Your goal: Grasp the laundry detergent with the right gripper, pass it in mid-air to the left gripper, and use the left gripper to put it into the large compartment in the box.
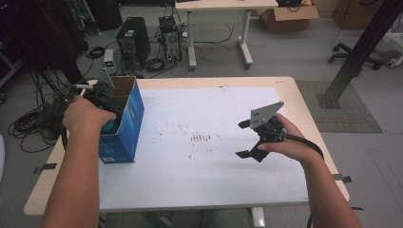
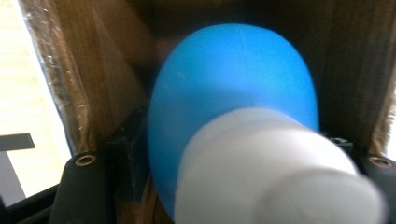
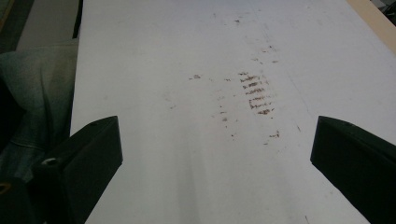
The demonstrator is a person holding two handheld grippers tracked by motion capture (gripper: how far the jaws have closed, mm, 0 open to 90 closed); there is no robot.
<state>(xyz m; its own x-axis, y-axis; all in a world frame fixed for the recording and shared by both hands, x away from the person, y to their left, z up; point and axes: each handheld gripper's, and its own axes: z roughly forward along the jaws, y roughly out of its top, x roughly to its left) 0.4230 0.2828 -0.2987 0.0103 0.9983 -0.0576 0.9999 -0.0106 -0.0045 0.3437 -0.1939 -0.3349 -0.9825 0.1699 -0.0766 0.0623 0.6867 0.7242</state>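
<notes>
White paper [image 1: 204, 161] covers the table, and at its nine o'clock side the left gripper [image 1: 105, 105] reaches into the blue cardboard box [image 1: 124, 128] with a blue-and-white bottle [image 2: 243, 135] between its barely parted jaws, while the right gripper [image 1: 244, 140] at three o'clock holds its jaws wide apart.

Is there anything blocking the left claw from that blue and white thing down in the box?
Nothing visible does. The left gripper is already inside the blue box, and the blue and white object sits right between its jaws, cardboard walls on either side.

Bulb [image 2: 233, 93] inside box [image 1: 124, 124], table's left.
</notes>
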